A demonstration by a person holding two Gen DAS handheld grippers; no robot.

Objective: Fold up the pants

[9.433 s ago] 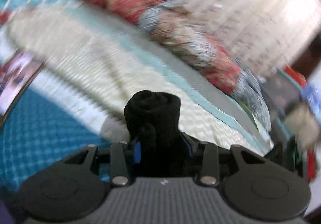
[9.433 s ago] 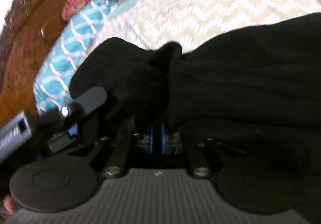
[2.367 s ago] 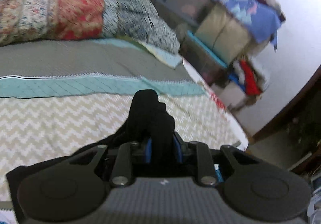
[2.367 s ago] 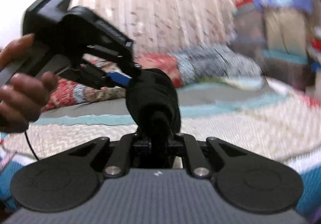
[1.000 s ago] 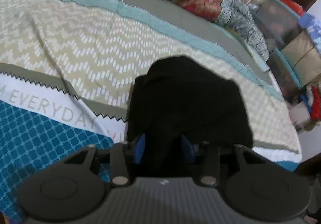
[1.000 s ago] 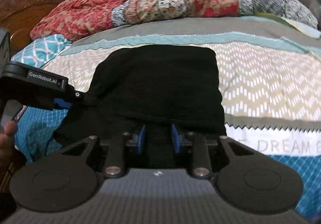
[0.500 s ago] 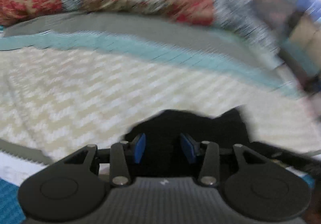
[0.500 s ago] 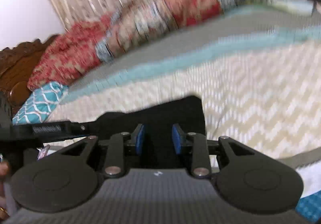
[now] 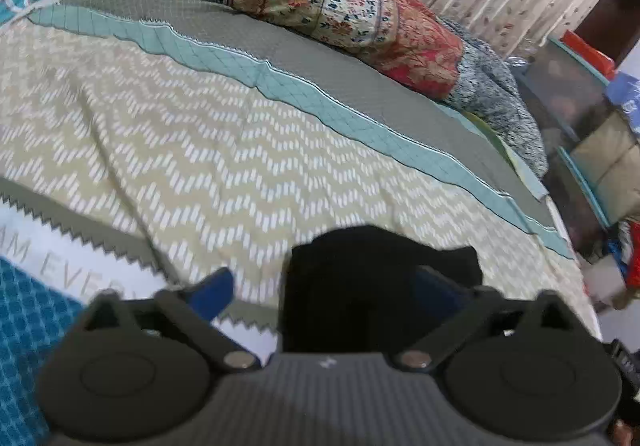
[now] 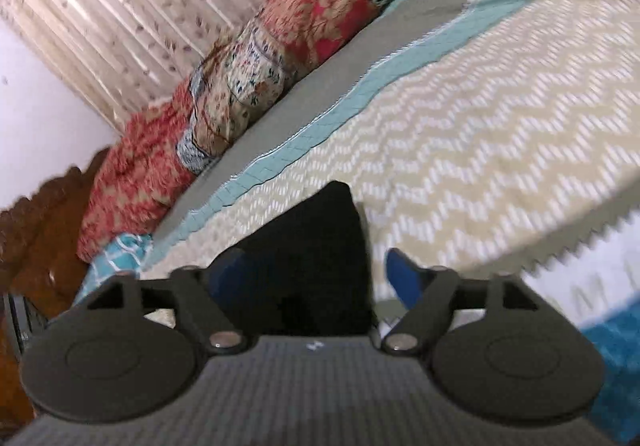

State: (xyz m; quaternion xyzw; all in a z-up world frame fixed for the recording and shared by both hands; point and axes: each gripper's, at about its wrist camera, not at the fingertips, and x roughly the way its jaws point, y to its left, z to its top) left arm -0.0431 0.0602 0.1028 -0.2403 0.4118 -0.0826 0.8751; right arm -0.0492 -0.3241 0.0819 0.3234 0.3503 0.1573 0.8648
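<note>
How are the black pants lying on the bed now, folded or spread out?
Folded, as far as visible. The black pants form a compact block with straight edges on the bedspread; its near part is hidden behind the grippers.

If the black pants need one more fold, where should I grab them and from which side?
Probably the near edge of the black pants, coming in low from the near side of the bed. The folded stack lies flat with that edge between the opening jaws of the left gripper and right gripper, neither pressing on it. The far edge lies flush on the cover, harder to get under.
</note>
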